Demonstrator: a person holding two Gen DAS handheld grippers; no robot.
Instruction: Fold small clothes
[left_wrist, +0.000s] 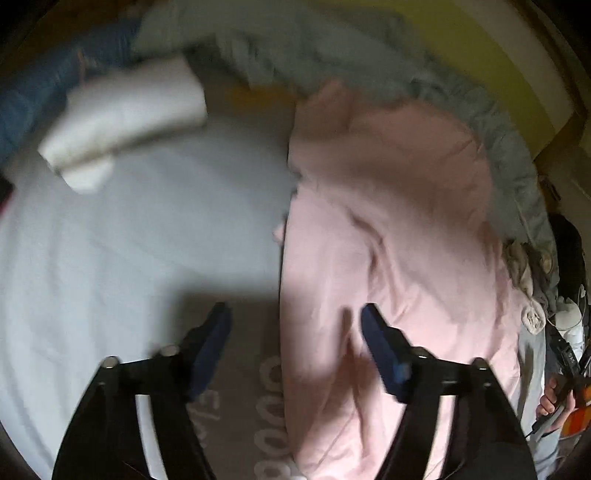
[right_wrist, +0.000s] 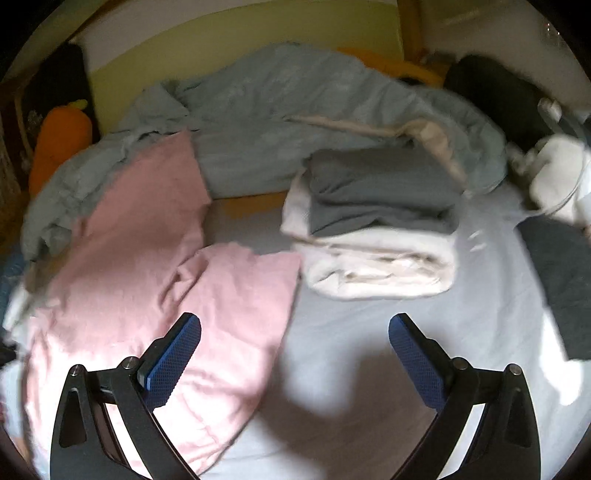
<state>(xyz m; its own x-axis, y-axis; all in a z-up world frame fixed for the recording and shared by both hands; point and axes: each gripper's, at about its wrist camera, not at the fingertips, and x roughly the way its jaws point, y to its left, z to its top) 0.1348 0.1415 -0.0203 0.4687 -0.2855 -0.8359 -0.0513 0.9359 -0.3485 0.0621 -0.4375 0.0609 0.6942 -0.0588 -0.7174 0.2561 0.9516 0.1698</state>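
Observation:
A pink garment (left_wrist: 399, 229) lies spread and wrinkled on the pale bed sheet (left_wrist: 110, 240). In the left wrist view it fills the right half. My left gripper (left_wrist: 295, 317) hovers over its left edge, jaws apart, with the right finger above the pink cloth and the left finger above the sheet; nothing is pinched. In the right wrist view the pink garment (right_wrist: 155, 266) lies at the left. My right gripper (right_wrist: 295, 321) stands open above its right edge and the bare sheet (right_wrist: 369, 332), holding nothing.
A folded stack, grey cloth (right_wrist: 380, 192) on white cloth (right_wrist: 376, 266), sits beyond the right gripper. A rumpled grey-blue duvet (right_wrist: 295, 99) lines the back of the bed. A dark garment (right_wrist: 561, 280) lies at the right, an orange plush toy (right_wrist: 59, 140) at the far left.

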